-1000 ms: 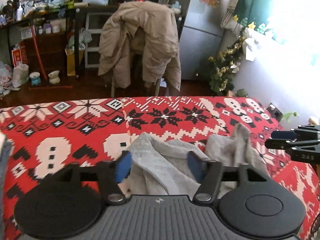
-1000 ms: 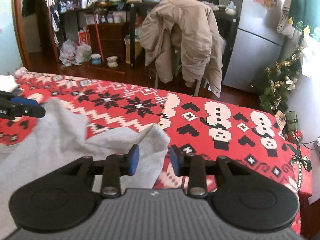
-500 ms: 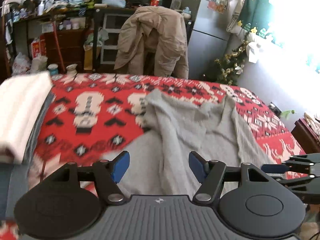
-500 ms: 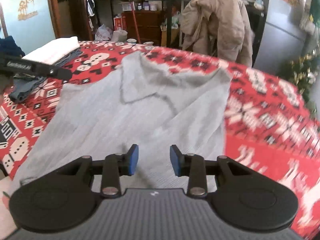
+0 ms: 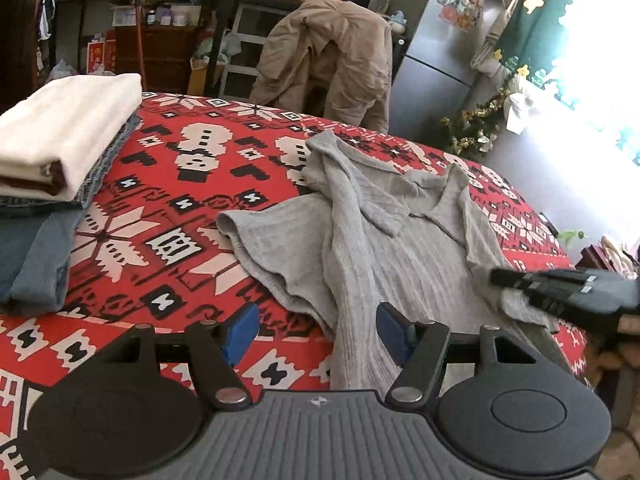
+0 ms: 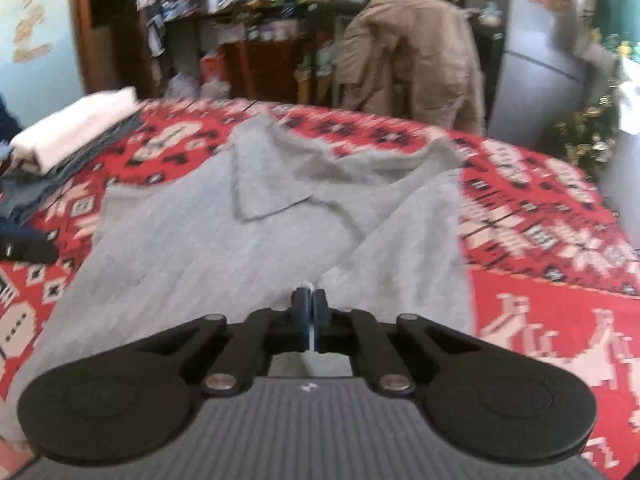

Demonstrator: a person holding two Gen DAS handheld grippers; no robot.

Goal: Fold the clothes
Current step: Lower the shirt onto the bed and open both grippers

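Observation:
A grey collared shirt (image 5: 384, 240) lies spread and rumpled on the red patterned cover (image 5: 192, 184), collar at the far side. It also shows in the right wrist view (image 6: 224, 240). My left gripper (image 5: 316, 332) is open and empty above the shirt's near left edge. My right gripper (image 6: 309, 308) is shut on the shirt's near hem, and it shows at the right of the left wrist view (image 5: 504, 280), pinching grey cloth.
A stack of folded clothes (image 5: 60, 140), white on top of denim, sits at the left of the cover. It also shows in the right wrist view (image 6: 76, 128). A chair draped with a tan coat (image 5: 332, 60) stands behind the cover, beside a fridge (image 5: 436, 48).
Both grippers have pulled back toward the near edge, and the shirt now lies spread out. My right gripper has closed on the shirt's near hem. My left gripper stays open.

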